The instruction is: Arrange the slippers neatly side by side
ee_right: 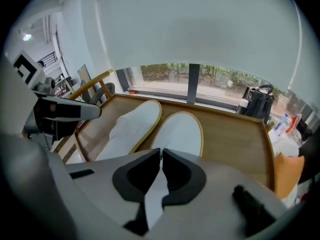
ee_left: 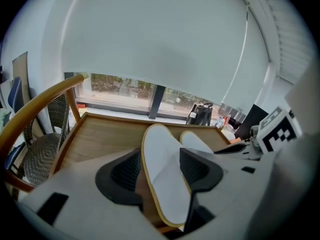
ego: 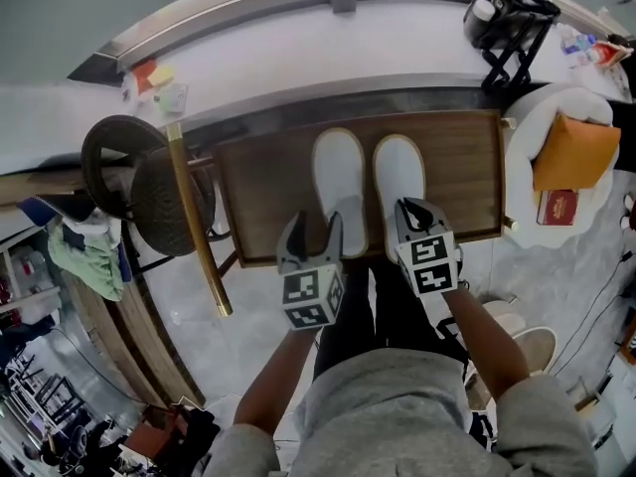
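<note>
Slippers (ego: 338,182), judged light and floppy, are being handled at the heels: right gripper (ego: 412,212) clamping right slipper (ego: 399,177), left gripper (ego: 316,229) straddling left slipper (ee_left: 165,184), jaws apart.

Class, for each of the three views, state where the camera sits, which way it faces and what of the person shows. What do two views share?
Head view: on the person's head, looking down on the wooden table; forearms, left gripper, right gripper show.
Left gripper view: on the left gripper, facing the window; jaws apart astride the left slipper.
Right gripper view: on the right gripper, facing the window; jaws shut on the right slipper.
Shared: both gripper views show both slippers.
</note>
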The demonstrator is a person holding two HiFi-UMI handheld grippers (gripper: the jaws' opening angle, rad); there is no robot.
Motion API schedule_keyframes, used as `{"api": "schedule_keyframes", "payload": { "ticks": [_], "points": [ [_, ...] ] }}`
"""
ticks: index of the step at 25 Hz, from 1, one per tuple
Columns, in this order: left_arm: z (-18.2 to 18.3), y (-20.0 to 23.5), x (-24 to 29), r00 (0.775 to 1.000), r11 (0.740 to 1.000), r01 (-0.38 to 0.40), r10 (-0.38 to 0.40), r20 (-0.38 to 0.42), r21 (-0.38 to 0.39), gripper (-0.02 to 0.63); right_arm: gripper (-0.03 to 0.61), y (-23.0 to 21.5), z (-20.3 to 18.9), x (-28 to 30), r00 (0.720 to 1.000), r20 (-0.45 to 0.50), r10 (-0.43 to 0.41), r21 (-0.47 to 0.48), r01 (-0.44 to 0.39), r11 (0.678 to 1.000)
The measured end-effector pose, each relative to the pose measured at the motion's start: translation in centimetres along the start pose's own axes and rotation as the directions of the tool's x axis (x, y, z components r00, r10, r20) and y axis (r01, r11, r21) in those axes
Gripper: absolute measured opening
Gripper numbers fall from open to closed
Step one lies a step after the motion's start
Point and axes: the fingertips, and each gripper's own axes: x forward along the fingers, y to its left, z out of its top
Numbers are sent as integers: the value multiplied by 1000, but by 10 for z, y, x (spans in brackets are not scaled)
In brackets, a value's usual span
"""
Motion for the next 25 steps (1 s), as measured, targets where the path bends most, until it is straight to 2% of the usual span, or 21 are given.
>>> {"api": "schedule_keyframes", "payload": {
  "ticks": [9, 25],
  "points": [
    [-3, 7, 4, 1000, 1000, -11, 11, -14, 4, 250, 34, -4, 10, 23, 1000, -5, 3, -7, -3, 1000],
    [3, 4, 7, 1000, 1000, -20, 20, -11, -2, 250, 37, -6, 12, 29, 1000, 1, 9, -21, -9, 1000]
  ]
}}
